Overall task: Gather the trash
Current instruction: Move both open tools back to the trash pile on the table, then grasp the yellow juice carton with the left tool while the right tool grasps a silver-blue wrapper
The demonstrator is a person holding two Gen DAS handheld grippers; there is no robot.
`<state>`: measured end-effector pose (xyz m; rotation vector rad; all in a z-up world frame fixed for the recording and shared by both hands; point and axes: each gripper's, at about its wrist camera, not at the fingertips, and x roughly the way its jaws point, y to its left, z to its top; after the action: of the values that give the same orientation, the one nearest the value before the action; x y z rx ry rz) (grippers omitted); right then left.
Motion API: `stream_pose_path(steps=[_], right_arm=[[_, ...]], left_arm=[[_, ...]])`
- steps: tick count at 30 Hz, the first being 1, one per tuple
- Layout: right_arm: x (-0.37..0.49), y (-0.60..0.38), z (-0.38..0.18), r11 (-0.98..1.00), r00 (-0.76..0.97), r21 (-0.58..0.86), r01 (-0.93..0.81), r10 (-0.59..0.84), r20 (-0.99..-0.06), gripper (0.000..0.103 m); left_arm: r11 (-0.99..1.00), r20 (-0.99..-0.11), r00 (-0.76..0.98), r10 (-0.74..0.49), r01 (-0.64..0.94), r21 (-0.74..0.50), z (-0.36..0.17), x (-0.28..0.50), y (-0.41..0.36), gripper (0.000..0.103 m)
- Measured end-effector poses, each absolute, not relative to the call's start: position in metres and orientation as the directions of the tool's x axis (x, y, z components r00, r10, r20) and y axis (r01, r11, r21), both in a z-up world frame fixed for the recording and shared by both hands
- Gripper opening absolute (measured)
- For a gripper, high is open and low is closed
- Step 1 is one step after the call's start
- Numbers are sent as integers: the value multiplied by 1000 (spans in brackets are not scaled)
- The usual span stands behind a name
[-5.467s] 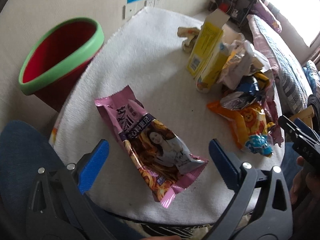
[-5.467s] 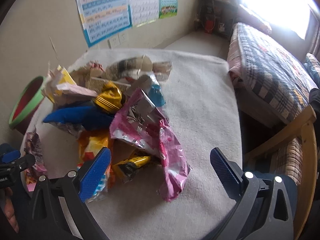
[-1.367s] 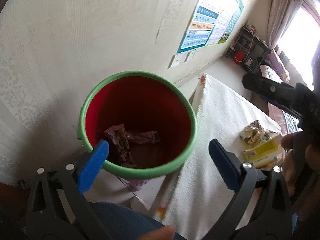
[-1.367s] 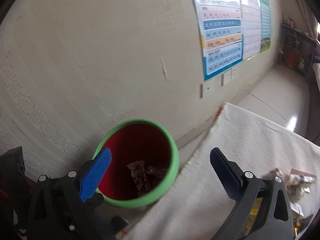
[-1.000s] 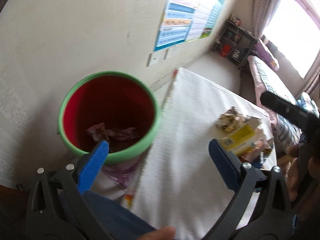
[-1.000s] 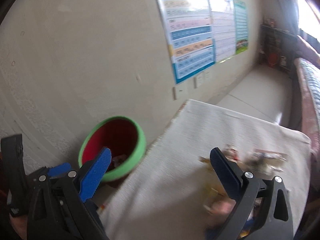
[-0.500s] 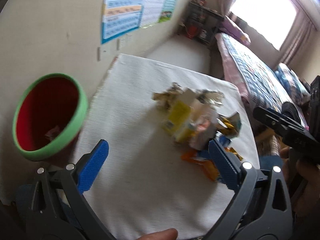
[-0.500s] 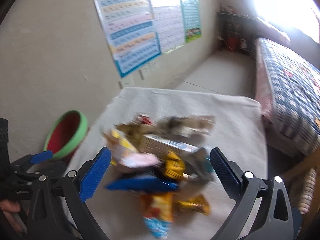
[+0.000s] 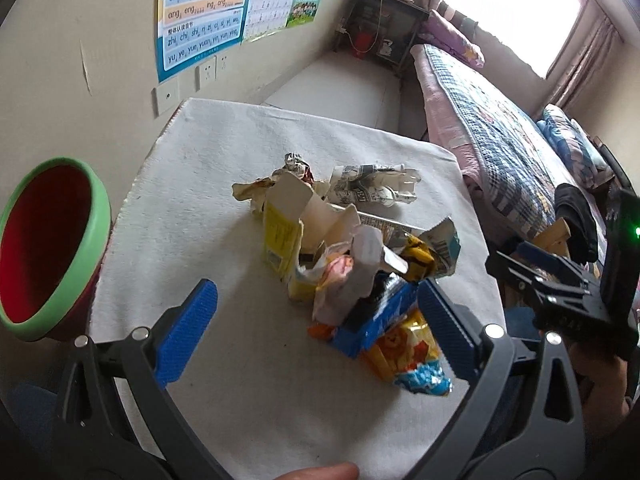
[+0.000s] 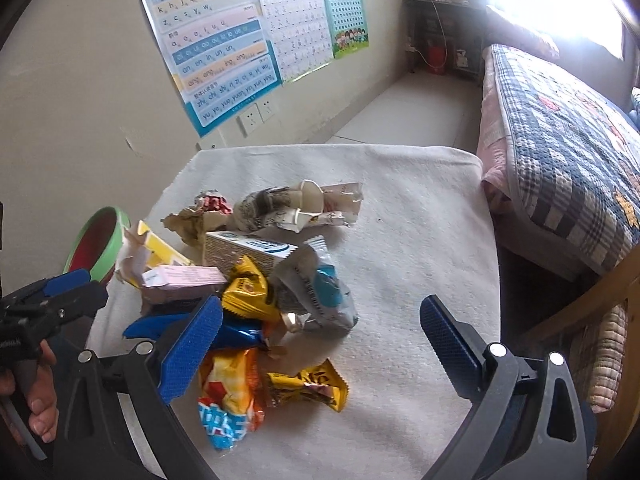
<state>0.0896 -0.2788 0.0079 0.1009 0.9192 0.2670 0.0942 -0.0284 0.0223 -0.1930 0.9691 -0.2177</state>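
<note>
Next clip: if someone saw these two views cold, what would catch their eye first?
Probably the colourful heap of wrappers and torn cartons piled mid-table on the white cloth. Next, the red bin with a green rim off the table's left edge, then both grippers, left and right, open and empty.

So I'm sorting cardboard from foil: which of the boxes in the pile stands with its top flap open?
The yellow box at the pile's bin-side edge: its white flap sticks up. The pink box and the printed white carton lie flat.
</note>
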Motion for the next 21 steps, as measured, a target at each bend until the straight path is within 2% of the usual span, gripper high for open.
stream_pose_path(steps=[10, 13, 17, 20, 21], right_arm=[[102, -282, -5, 960, 557, 209, -185, 278, -783, 96], [108, -281, -10, 959, 547, 214, -187, 282, -788, 96], [118, -277, -18, 958, 534, 216, -187, 284, -797, 96], [125, -277, -27, 957, 515, 221, -187, 287, -807, 95], [128, -277, -31, 958, 507, 219, -184, 283, -814, 91]], left_arm=[[966, -796, 563, -223, 22, -256, 15, 102, -7, 98], [967, -808, 544, -225, 23, -254, 7, 105, -4, 94], [970, -818, 530, -223, 35, -242, 0, 112, -8, 86], [970, -826, 514, -231, 56, -237, -7, 117, -13, 72], [971, -829, 510, -231, 61, -233, -9, 119, -13, 68]])
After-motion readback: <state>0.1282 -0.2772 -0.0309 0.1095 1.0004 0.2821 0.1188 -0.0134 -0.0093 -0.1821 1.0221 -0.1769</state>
